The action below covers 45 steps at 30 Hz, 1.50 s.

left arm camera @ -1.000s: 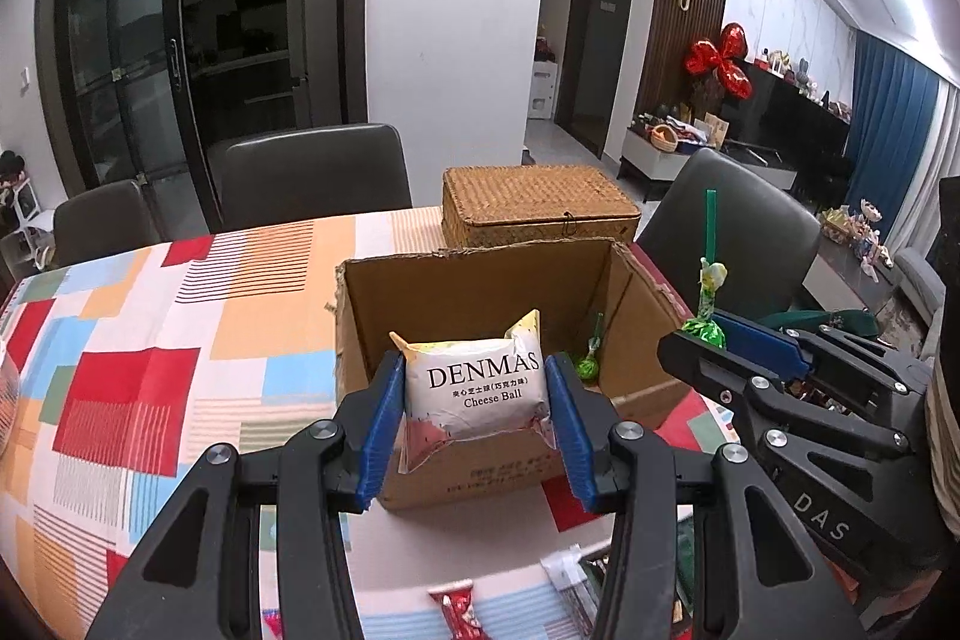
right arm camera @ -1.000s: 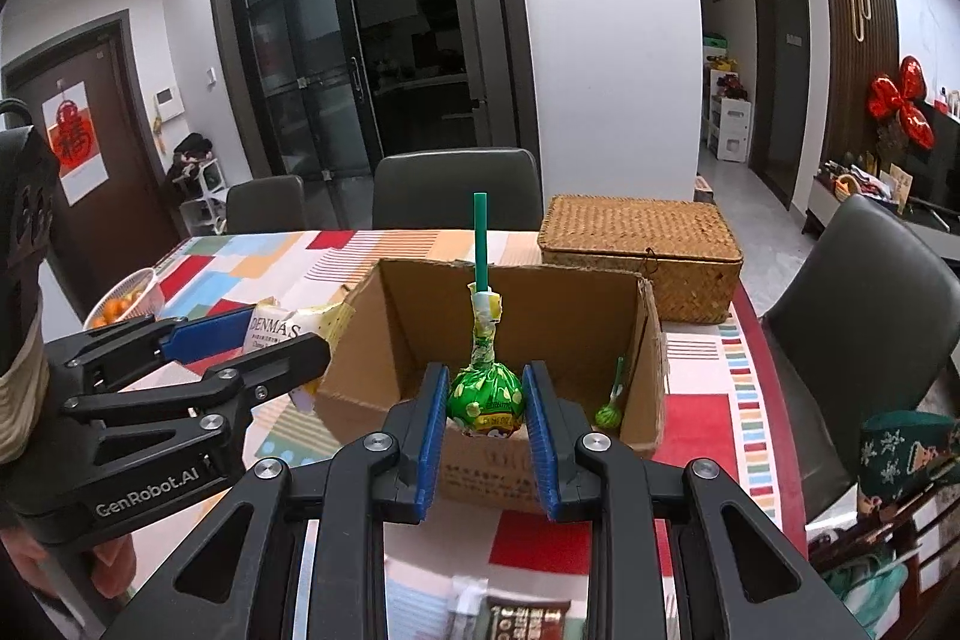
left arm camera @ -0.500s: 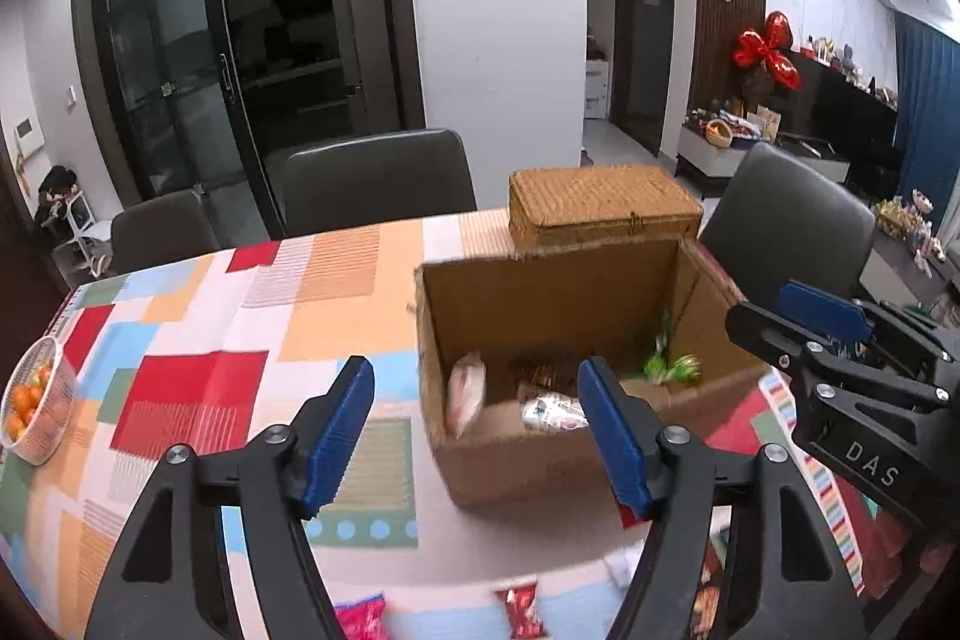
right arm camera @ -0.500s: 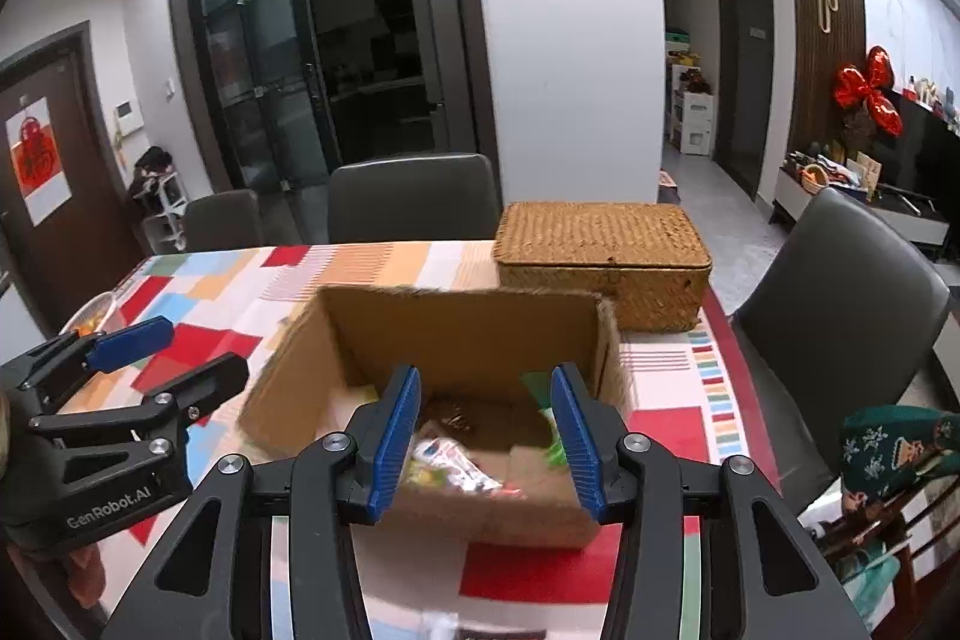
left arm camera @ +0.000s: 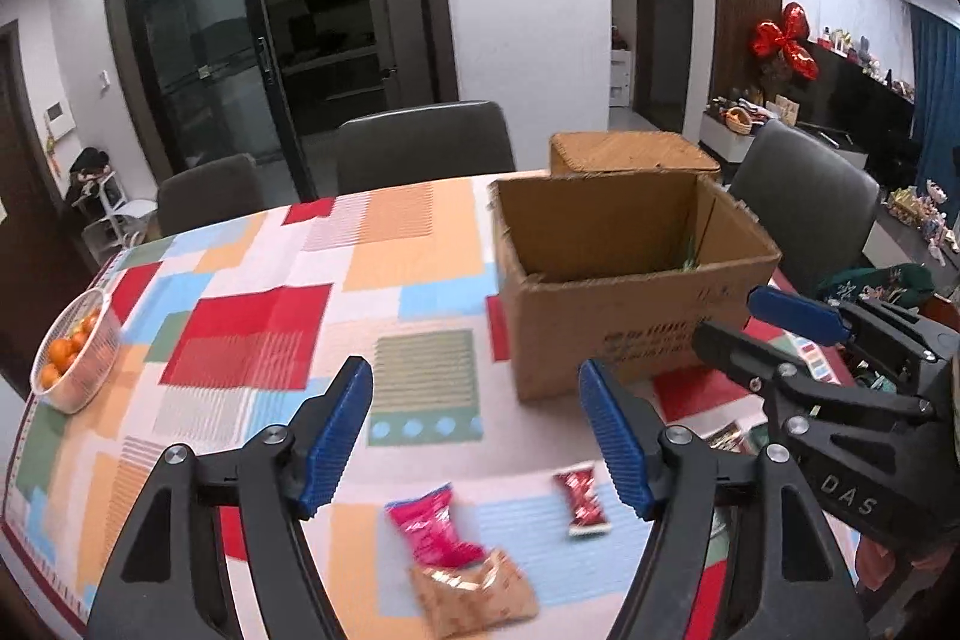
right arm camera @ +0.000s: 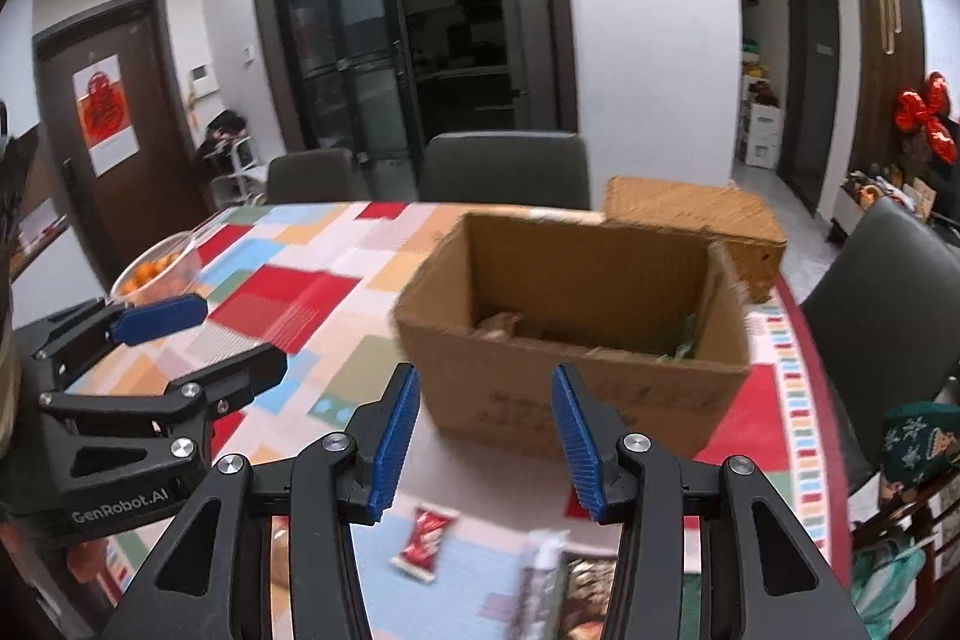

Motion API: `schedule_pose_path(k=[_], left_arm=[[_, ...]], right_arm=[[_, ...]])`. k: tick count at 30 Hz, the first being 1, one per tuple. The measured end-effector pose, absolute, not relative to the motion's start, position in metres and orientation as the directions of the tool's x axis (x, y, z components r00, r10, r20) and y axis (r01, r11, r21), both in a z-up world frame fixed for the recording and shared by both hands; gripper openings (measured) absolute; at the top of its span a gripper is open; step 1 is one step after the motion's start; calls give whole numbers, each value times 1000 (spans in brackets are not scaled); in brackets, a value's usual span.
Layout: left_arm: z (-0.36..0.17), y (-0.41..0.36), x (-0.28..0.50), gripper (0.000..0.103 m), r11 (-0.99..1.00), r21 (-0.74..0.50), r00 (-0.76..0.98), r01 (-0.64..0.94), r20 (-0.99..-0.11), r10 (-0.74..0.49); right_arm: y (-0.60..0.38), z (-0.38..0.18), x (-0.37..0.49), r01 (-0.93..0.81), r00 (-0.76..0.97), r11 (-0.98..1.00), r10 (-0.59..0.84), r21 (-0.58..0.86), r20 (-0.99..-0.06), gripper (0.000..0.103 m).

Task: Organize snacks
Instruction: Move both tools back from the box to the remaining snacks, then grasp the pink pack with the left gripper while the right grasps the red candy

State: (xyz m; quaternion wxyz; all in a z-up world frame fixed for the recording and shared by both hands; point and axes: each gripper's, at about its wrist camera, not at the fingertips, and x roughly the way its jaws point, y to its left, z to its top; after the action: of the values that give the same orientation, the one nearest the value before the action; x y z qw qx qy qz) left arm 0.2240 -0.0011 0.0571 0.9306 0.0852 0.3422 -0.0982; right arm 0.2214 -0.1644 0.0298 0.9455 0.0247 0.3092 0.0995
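An open cardboard box (left arm camera: 624, 334) stands on the patchwork tablecloth, with snacks inside seen only in part (right arm camera: 504, 325). My left gripper (left arm camera: 474, 388) hovers over the near table; its jaws are opening with nothing between them. Below it lie a pink packet (left arm camera: 429, 523), a brown packet (left arm camera: 474, 589) and a red candy (left arm camera: 581, 499). My right gripper (right arm camera: 485, 388) is open and empty in front of the box (right arm camera: 660, 400). The red candy (right arm camera: 423, 535) and dark packets (right arm camera: 570, 580) lie under it.
A wicker case (left arm camera: 630, 151) sits behind the box. A bowl of oranges (left arm camera: 72, 346) stands at the table's left edge. Dark chairs (left arm camera: 420, 142) ring the table, and a green garment (right arm camera: 918, 436) hangs at the right.
The left gripper let go of the cheese-ball bag and the right let go of the green lollipop, both into the box. Both opened and drew back toward the near table edge.
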Motion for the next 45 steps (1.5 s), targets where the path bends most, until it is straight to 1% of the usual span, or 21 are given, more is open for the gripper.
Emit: schedule_pose_path(k=[5, 11, 17, 25, 27, 34, 37, 40, 43, 45], left_arm=[[37, 24, 211, 74, 972, 107, 728, 210, -680, -83], [7, 46, 208, 74, 978, 86, 674, 189, -735, -66], [-25, 62, 207, 73, 981, 56, 628, 188, -774, -76], [-66, 66, 226, 71, 978, 10, 547, 210, -830, -110], [-74, 65, 232, 68, 976, 2, 532, 218, -839, -117], [-97, 58, 254, 64, 970, -4, 491, 243, -862, -126], [-106, 55, 262, 60, 968, -12, 474, 249, -870, -133], [-112, 54, 270, 59, 968, -26, 457, 249, -878, -141], [-118, 52, 278, 55, 969, -43, 440, 243, -885, -150], [-122, 53, 283, 51, 971, -72, 421, 228, -892, -164]], right_arm=[[-138, 9, 213, -210, 749, 970, 242, 126, -617, 47], [-118, -20, 215, -230, 700, 965, 253, 125, -668, 47], [-105, -49, 222, -230, 647, 965, 251, 130, -720, 47], [-91, -80, 234, -223, 590, 967, 234, 122, -773, 47], [-91, -89, 237, -216, 576, 969, 228, 123, -785, 47], [-96, -122, 253, -164, 504, 974, 221, 159, -835, 47], [-98, -131, 258, -147, 484, 974, 221, 170, -847, 47], [-100, -139, 262, -133, 469, 974, 227, 185, -853, 46], [-100, -143, 268, -123, 465, 974, 225, 189, -856, 46], [-99, -144, 270, -122, 463, 974, 227, 192, -857, 43]])
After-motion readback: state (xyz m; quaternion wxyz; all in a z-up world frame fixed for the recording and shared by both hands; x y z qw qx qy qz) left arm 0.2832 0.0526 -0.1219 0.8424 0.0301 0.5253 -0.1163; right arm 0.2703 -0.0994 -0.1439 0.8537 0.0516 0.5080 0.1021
